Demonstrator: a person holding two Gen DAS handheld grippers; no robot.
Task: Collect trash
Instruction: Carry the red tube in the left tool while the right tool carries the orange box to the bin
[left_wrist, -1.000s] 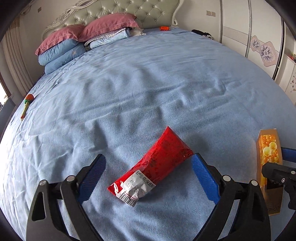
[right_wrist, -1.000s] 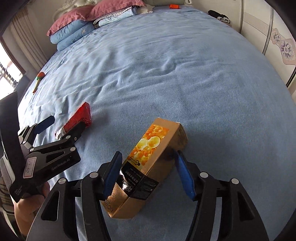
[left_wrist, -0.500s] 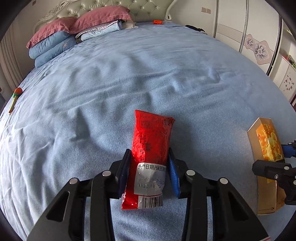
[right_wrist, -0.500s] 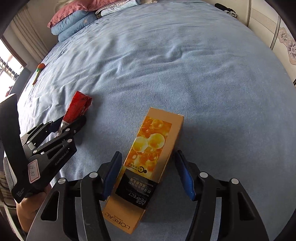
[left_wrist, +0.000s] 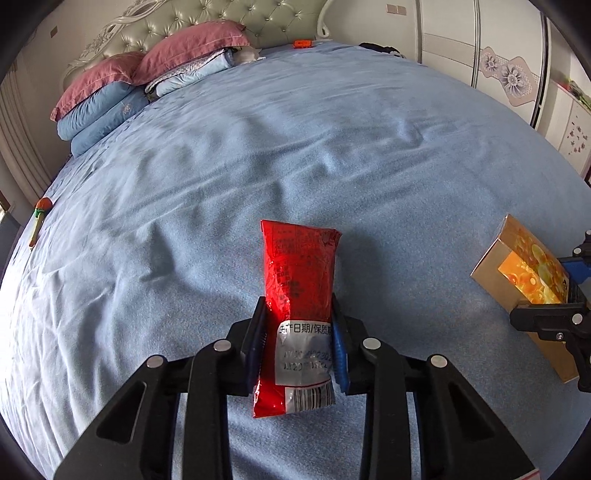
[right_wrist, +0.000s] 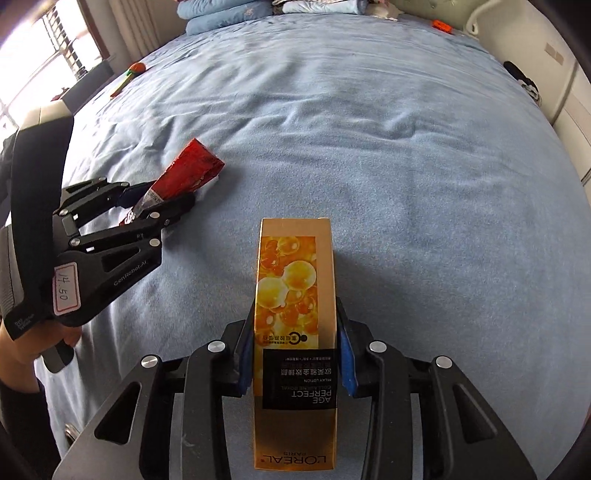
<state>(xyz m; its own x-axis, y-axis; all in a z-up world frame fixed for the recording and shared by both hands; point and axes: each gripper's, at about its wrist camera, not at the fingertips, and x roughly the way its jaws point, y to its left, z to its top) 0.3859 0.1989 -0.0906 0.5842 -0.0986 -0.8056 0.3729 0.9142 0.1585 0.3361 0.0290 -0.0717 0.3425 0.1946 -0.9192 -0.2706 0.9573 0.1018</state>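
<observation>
Daylight floods in from the window (right_wrist: 55, 48) at ten o'clock, blown out white. The bedspread (left_wrist: 332, 155) is evenly bright and sharp, with soft shadows. Fisheye bending curves the edges, corners vignetted black.

Red foil packet (left_wrist: 297, 291) with white date label, lengthwise on the blue bedspread (left_wrist: 258, 147). Right of it, a gold carton (right_wrist: 295, 332) printed with orange bubbles.

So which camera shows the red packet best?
The left wrist view: the red packet fills the centre, label readable, between the left gripper. The right wrist view shows it small, side-on, partly hidden.
</observation>
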